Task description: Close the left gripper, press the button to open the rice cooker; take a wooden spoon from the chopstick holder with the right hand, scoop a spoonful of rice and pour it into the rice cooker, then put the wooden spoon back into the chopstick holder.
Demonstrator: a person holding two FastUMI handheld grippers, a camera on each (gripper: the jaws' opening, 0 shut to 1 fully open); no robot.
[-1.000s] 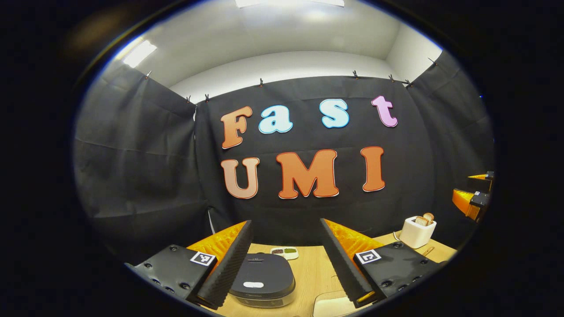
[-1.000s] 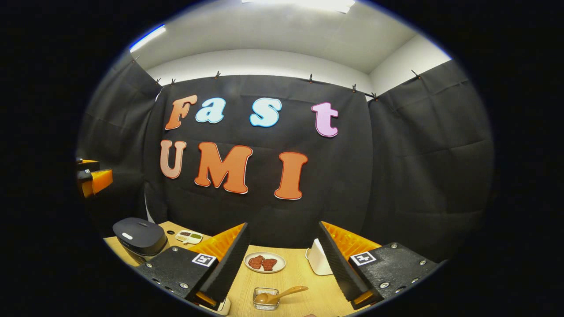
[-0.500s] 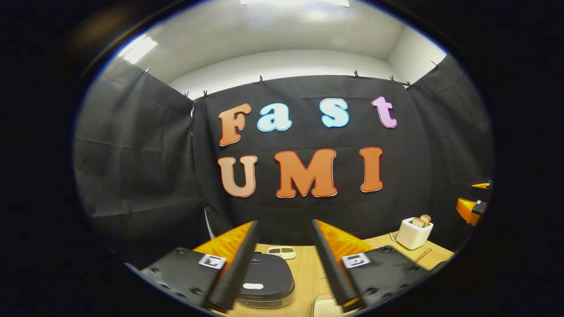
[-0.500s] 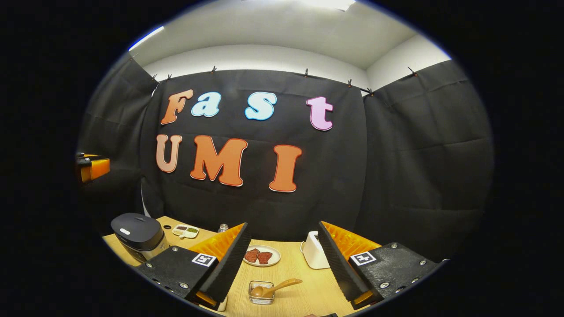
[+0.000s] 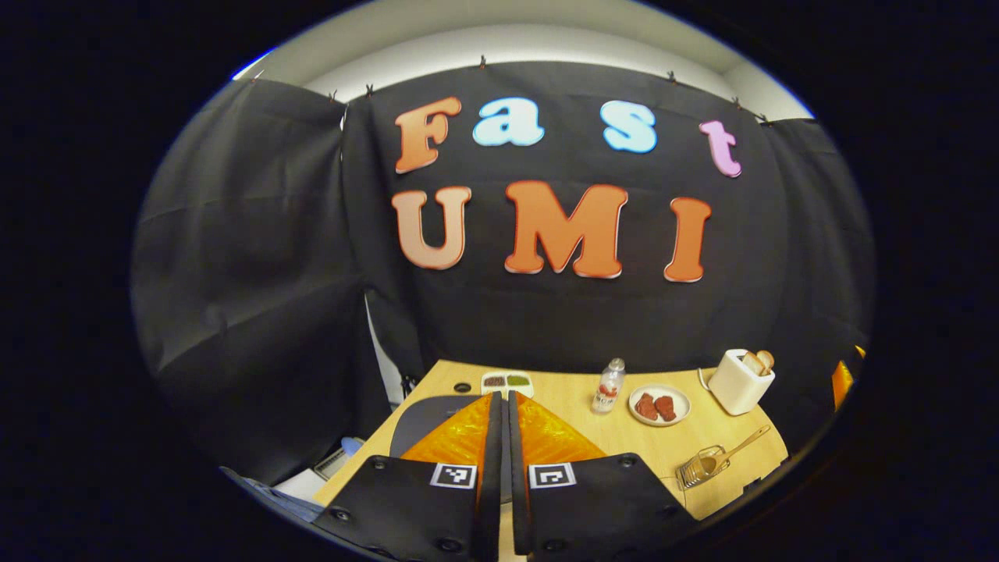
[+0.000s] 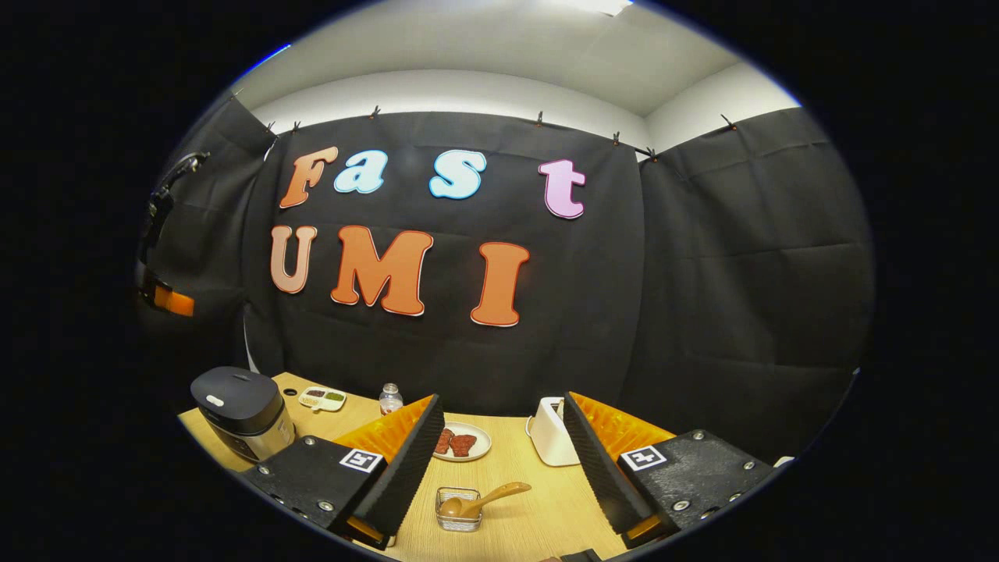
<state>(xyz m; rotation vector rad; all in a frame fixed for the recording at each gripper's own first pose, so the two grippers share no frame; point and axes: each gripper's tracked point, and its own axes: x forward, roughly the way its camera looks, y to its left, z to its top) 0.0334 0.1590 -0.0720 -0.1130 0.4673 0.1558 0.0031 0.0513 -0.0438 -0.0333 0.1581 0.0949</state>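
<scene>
My left gripper [image 5: 500,400] is shut with nothing between its fingers, held above the black rice cooker [image 5: 421,416], which its fingers largely hide. In the right gripper view the rice cooker [image 6: 242,412] stands at the table's left end with its lid down. A wooden spoon [image 6: 482,499] lies in the small wire chopstick holder [image 6: 458,509], its handle pointing right. The right gripper [image 6: 501,403] hangs open and empty above and in front of that holder. The holder and spoon [image 5: 709,462] also appear at the right in the left gripper view.
On the wooden table [image 6: 538,515] stand a two-part condiment dish [image 6: 321,399], a small bottle [image 6: 390,398], a plate of red meat [image 6: 465,442] and a white toaster [image 6: 550,442] with bread. Black cloth walls close the back and sides.
The left gripper's fingers have closed from wide open to shut, and its view has tipped down over the table. The right gripper has shifted only slightly and stays open.
</scene>
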